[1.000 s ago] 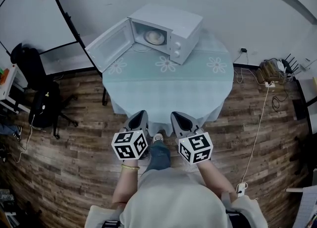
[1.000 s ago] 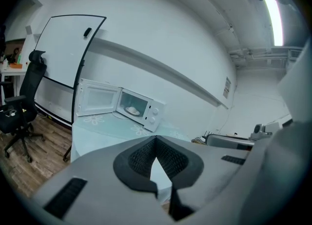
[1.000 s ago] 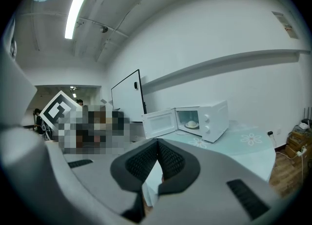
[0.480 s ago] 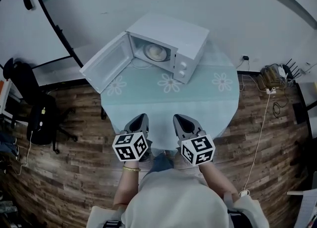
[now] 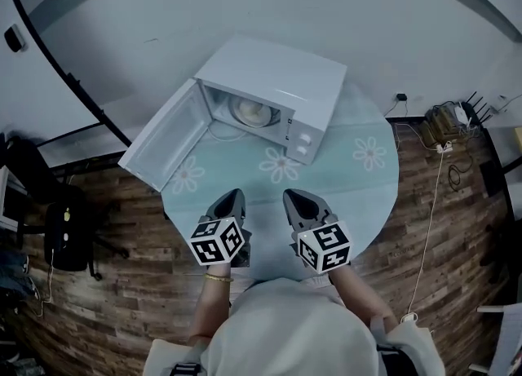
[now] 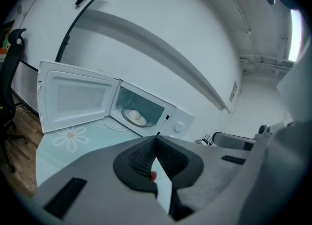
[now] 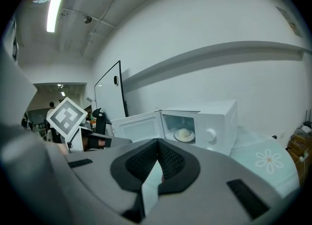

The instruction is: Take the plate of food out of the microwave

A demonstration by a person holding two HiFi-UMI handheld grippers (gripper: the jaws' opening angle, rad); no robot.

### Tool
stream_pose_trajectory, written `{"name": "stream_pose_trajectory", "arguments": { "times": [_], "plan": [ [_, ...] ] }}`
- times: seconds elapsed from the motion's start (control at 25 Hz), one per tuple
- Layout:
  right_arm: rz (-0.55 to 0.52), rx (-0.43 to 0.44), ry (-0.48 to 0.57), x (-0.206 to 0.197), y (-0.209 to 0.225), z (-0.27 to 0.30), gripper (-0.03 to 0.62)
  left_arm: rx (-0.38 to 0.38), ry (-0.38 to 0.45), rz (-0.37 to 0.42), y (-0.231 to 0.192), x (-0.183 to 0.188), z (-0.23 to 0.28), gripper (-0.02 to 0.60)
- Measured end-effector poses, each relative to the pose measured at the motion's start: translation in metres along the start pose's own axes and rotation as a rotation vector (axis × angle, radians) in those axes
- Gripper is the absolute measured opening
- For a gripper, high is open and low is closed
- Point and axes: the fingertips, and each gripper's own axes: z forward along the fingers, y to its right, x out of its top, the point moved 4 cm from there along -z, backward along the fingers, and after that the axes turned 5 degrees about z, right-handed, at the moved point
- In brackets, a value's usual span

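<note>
A white microwave (image 5: 273,81) stands on the round table (image 5: 359,183) with its door (image 5: 161,148) swung wide open to the left. Inside it sits a plate of pale food (image 5: 250,110), also seen as the plate (image 6: 136,117) and the plate (image 7: 184,134) in the two gripper views. My left gripper (image 5: 230,197) and right gripper (image 5: 295,198) hover side by side over the table's near edge, well short of the microwave. Both have their jaws shut with nothing between them.
The table wears a pale green cloth with daisy prints (image 5: 280,164). A black office chair (image 5: 61,227) stands on the wooden floor at the left. Cables and a power strip (image 5: 444,134) lie on the floor at the right. A white wall runs behind the microwave.
The whole scene has drawn nearer: both grippers now reach over the table's near edge, where earlier they hung over the floor in front of it. The microwave looks larger.
</note>
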Motion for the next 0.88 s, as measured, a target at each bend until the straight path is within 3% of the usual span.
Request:
{"name": "stream_pose_trajectory", "arguments": {
  "times": [0.2, 0.4, 0.68, 0.88],
  "plan": [
    [0.016, -0.02, -0.008, 0.003, 0.015, 0.033, 0.006, -0.013, -0.028, -0.012, -0.019, 0.007, 0.038, 0.012],
    [0.033, -0.037, -0.021, 0.003, 0.027, 0.054, 0.006, -0.032, -0.045, -0.072, -0.033, 0.007, 0.07, 0.012],
    [0.051, -0.044, -0.03, 0.002, 0.034, 0.069, 0.006, -0.068, -0.037, -0.227, -0.045, 0.004, 0.111, 0.012],
    [0.046, -0.046, -0.044, 0.002, 0.039, 0.074, 0.006, -0.092, -0.029, -0.402, -0.053, 0.0, 0.144, 0.012]
  ]
}}
